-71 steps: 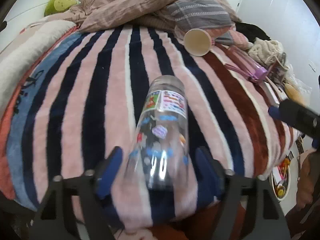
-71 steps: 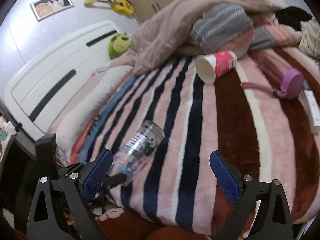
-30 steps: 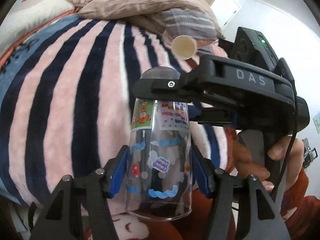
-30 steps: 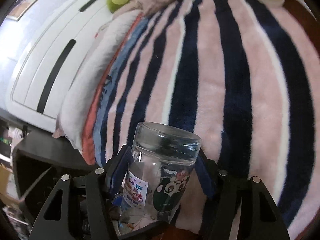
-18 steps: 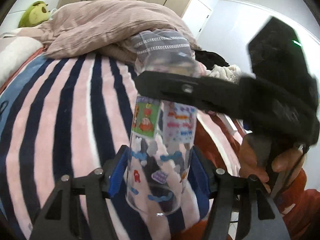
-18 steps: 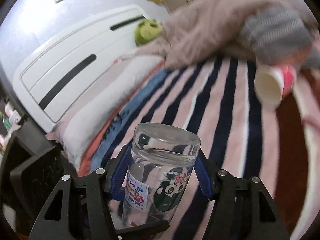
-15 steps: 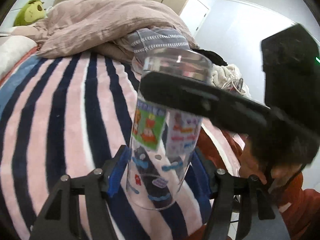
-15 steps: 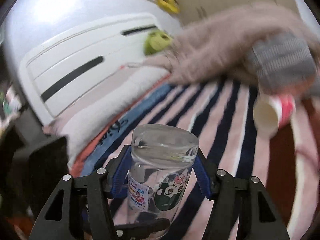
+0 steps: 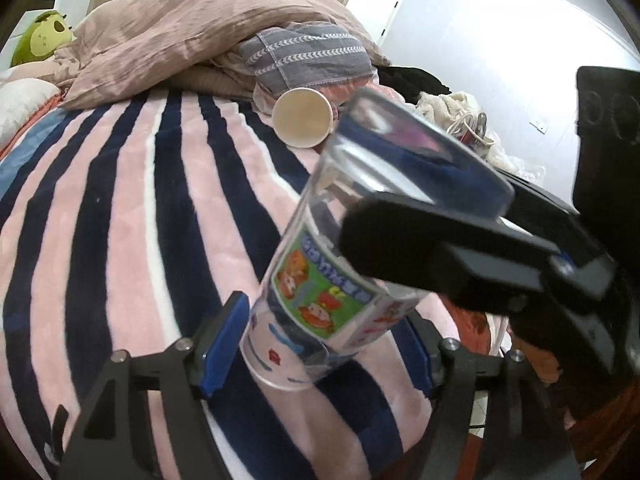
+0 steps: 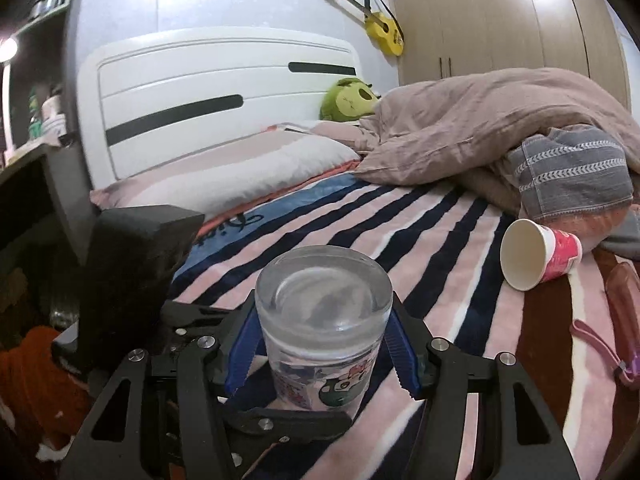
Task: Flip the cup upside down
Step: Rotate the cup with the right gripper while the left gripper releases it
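A clear glass cup (image 9: 340, 264) with cartoon stickers is held in the air over the striped blanket, thick base up and tilted to the right in the left wrist view. My left gripper (image 9: 324, 340) is shut on its lower, open end. My right gripper (image 10: 322, 344) is shut on the cup (image 10: 324, 320) near its base, which points up toward the camera. The right gripper's black body (image 9: 480, 252) crosses in front of the cup in the left wrist view.
A striped pink and navy blanket (image 9: 120, 208) covers the bed. A paper cup (image 10: 536, 254) lies on its side near a grey pillow (image 10: 572, 172) and a heaped duvet (image 9: 192, 44). A pink bottle (image 10: 620, 320) lies at the right. The white headboard (image 10: 224, 92) stands behind.
The cup went from lying on the blanket to being gripped by both grippers and lifted. Over the last half second it tilted further to the right, base still up.
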`<action>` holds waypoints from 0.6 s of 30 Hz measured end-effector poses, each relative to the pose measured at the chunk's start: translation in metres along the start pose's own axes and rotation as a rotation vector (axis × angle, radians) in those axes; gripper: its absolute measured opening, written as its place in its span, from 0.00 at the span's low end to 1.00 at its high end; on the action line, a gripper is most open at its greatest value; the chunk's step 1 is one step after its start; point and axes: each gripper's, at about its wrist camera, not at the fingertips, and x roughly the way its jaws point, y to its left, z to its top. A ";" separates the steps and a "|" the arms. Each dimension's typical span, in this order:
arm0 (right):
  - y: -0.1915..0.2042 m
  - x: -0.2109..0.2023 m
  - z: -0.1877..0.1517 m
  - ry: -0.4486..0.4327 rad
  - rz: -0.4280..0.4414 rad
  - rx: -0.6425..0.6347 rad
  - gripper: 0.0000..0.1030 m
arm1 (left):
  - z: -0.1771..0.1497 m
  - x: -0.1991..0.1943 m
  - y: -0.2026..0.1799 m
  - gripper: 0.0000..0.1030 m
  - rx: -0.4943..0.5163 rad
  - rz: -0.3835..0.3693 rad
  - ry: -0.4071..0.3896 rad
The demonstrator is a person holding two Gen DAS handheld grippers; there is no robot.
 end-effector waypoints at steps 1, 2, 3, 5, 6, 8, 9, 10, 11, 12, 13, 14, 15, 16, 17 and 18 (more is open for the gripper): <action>0.002 -0.002 -0.002 -0.005 -0.009 -0.012 0.53 | -0.001 0.000 0.001 0.67 -0.012 -0.003 0.003; 0.004 -0.003 -0.003 -0.008 -0.013 -0.017 0.53 | -0.002 0.000 0.002 0.67 -0.024 -0.009 0.008; 0.005 -0.003 -0.004 -0.008 -0.018 -0.016 0.53 | -0.002 0.000 0.002 0.68 -0.029 -0.010 0.010; 0.006 -0.003 -0.003 -0.001 -0.027 -0.017 0.53 | -0.001 -0.001 0.001 0.68 -0.028 -0.008 0.017; 0.008 -0.004 -0.003 0.002 -0.028 -0.023 0.53 | -0.002 -0.001 0.001 0.68 -0.025 -0.006 0.020; 0.010 -0.005 -0.003 0.006 -0.030 -0.037 0.53 | -0.002 -0.001 0.001 0.69 -0.025 -0.009 0.022; 0.011 -0.005 -0.003 0.007 -0.030 -0.040 0.53 | -0.002 -0.001 0.002 0.69 -0.030 -0.015 0.023; 0.011 -0.005 -0.003 0.008 -0.030 -0.041 0.53 | -0.001 0.000 0.002 0.70 -0.036 -0.019 0.023; 0.011 -0.006 -0.003 0.010 -0.029 -0.040 0.53 | -0.001 0.000 0.004 0.71 -0.044 -0.026 0.025; 0.010 -0.006 -0.003 0.013 -0.025 -0.036 0.53 | -0.001 0.000 0.004 0.75 -0.049 -0.034 0.032; 0.009 -0.007 -0.002 0.015 -0.018 -0.029 0.54 | -0.001 0.002 0.004 0.78 -0.052 -0.042 0.044; 0.007 -0.007 -0.001 0.019 -0.004 -0.012 0.55 | -0.002 0.003 0.003 0.84 -0.052 -0.041 0.057; 0.004 -0.007 0.000 0.024 0.017 0.007 0.62 | -0.002 0.005 0.002 0.85 -0.047 -0.033 0.072; 0.001 -0.007 0.001 0.034 0.037 0.034 0.65 | -0.003 0.006 0.000 0.85 -0.038 -0.021 0.082; -0.001 -0.006 0.002 0.039 0.040 0.053 0.73 | -0.003 0.005 -0.001 0.85 -0.030 -0.013 0.085; -0.003 -0.006 0.002 0.041 0.037 0.067 0.75 | -0.004 0.006 -0.003 0.85 -0.020 -0.002 0.090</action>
